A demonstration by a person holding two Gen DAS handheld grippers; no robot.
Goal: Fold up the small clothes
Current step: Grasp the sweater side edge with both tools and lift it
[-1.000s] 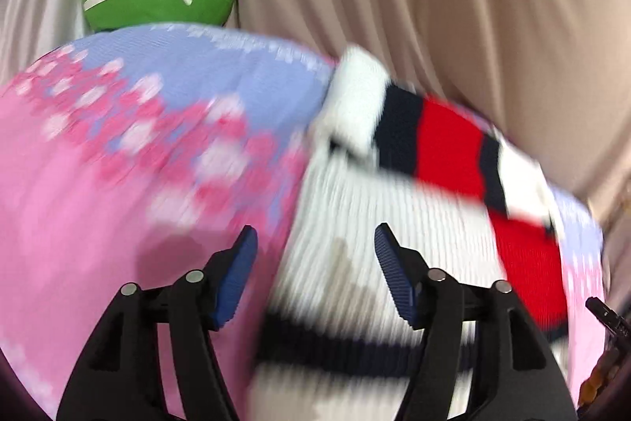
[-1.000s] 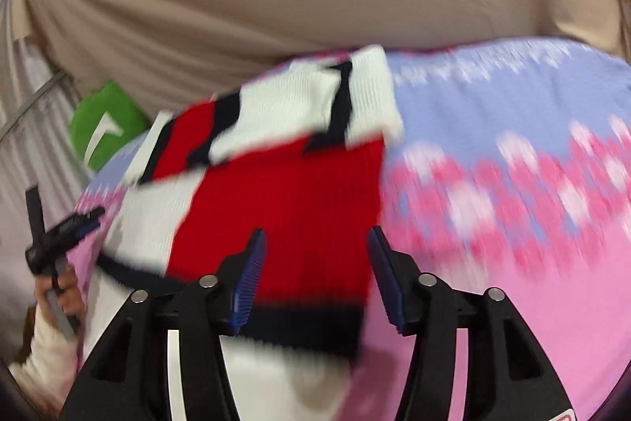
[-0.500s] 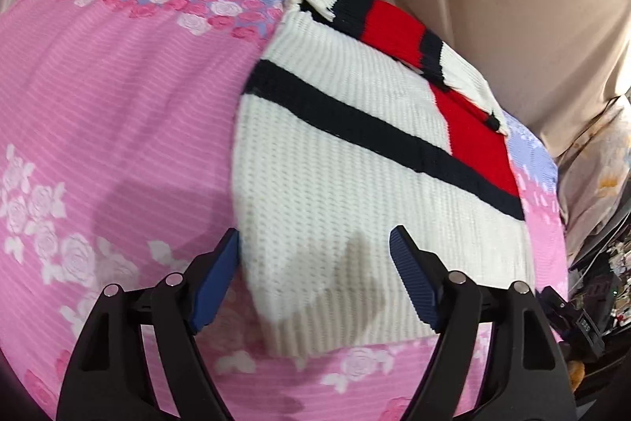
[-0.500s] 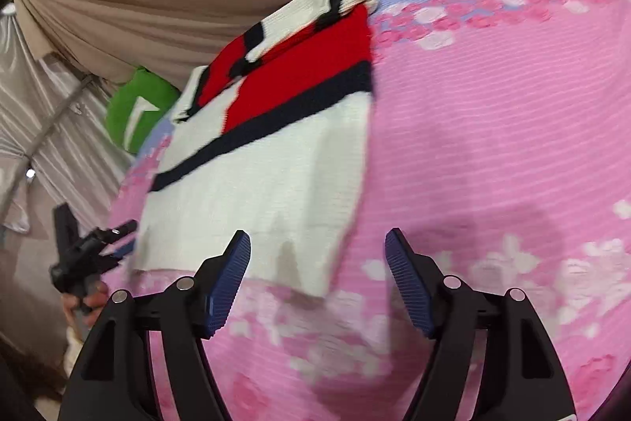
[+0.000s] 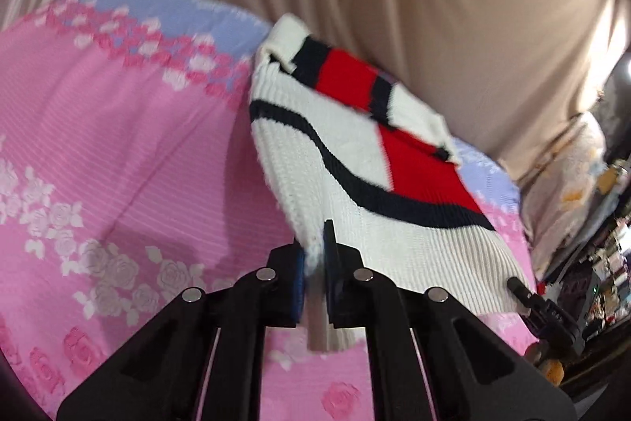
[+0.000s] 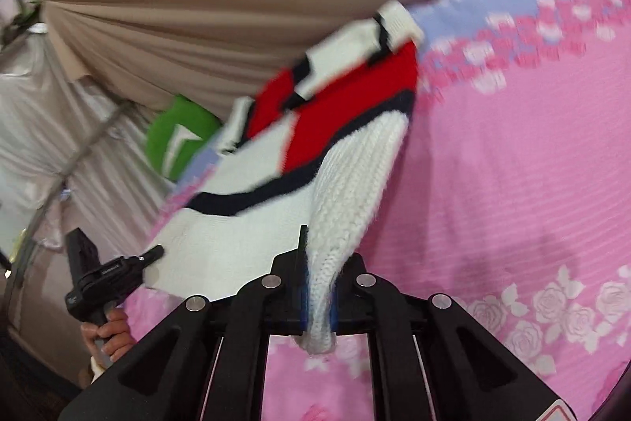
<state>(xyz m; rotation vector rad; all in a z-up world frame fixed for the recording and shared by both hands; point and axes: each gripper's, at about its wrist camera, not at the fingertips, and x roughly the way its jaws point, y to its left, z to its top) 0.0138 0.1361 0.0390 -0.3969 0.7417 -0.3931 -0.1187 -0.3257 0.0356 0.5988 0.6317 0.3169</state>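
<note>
Half a second after hovering wide open, the left gripper (image 5: 313,263) and right gripper (image 6: 319,287) had each clamped a hem corner of the white knitted sweater with red and navy blocks (image 5: 355,160), lifting it off the pink rose-printed bedspread (image 5: 98,145) to begin folding.

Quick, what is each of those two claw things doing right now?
Left gripper: shut on the sweater's near hem.
Right gripper: shut on the sweater's other hem corner.
</note>
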